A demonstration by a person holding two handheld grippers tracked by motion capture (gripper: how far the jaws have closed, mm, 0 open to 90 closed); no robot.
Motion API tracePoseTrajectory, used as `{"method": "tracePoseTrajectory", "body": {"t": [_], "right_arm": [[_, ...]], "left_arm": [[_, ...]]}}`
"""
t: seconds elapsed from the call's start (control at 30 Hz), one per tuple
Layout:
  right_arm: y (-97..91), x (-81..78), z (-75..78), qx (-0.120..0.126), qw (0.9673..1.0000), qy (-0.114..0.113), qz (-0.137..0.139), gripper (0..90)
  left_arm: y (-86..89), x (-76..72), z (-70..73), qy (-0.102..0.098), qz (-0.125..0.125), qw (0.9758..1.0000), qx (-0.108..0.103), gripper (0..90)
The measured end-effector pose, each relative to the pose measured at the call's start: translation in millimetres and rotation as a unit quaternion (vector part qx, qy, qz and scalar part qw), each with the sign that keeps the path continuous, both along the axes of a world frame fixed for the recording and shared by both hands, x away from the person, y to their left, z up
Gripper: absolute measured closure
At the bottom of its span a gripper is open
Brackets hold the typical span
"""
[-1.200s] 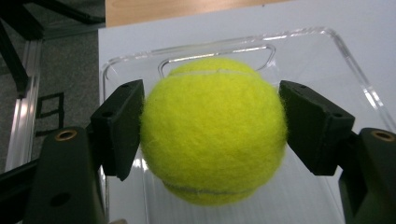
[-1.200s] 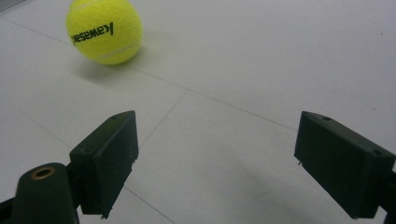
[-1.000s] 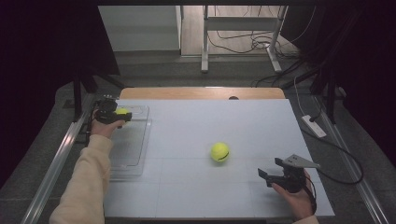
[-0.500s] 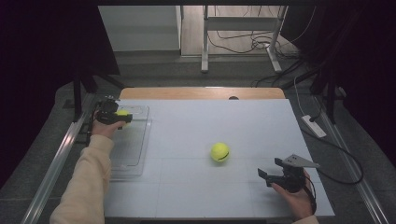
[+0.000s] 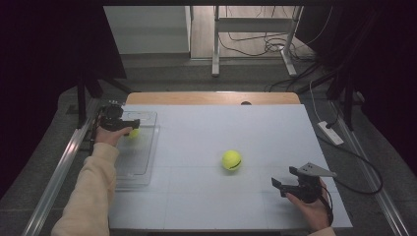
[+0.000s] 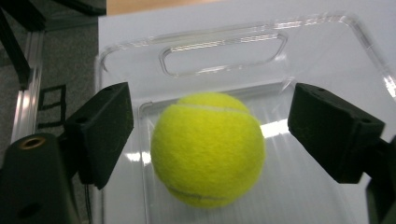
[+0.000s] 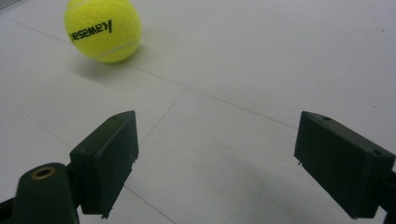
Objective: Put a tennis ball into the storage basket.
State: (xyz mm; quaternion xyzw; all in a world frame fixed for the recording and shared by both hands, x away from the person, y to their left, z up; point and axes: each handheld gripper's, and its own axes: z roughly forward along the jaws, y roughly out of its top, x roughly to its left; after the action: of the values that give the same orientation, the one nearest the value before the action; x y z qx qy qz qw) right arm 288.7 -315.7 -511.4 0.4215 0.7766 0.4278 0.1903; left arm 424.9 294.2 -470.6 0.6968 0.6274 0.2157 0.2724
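Left claw (image 6: 205, 135) gapes wide around a ball (image 6: 208, 148) resting in the clear tray (image 6: 224, 56); lift straight up. Right claw (image 7: 229, 158) hangs wide, its ball (image 7: 102, 30) well apart on the desk (image 7: 261, 60).

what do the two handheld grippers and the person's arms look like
Both grippers are black. The left gripper and the right gripper each have two blocky rectangular jaws and a brass-ringed hole low on the body. The right gripper carries a grey three-cornered plate on top. The left arm wears a cream long sleeve.
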Motion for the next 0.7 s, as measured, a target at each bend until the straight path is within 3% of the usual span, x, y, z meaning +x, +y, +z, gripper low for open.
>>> {"method": "tracePoseTrajectory", "body": {"t": [0.23,0.37,0.53,0.7], "right_arm": [[0.0,-0.6,0.6,0.000,1.0000,0.000,-0.001,13.6],[-0.2,-0.7,0.7,0.001,1.0000,0.000,-0.001,13.5],[0.2,-1.1,0.9,0.001,1.0000,-0.001,-0.003,13.5],[0.2,-0.4,0.7,-0.001,1.0000,-0.002,-0.002,13.6]], "left_arm": [[-0.6,-7.6,7.7,-0.014,-0.013,0.9997,-0.014,13.2],[-2.2,-14.0,13.1,-0.026,-0.030,0.9986,-0.034,13.3],[-9.6,-30.5,24.7,-0.054,-0.071,0.9937,-0.069,14.0],[-16.1,-38.8,28.6,-0.068,-0.090,0.9905,-0.079,14.3]]}}
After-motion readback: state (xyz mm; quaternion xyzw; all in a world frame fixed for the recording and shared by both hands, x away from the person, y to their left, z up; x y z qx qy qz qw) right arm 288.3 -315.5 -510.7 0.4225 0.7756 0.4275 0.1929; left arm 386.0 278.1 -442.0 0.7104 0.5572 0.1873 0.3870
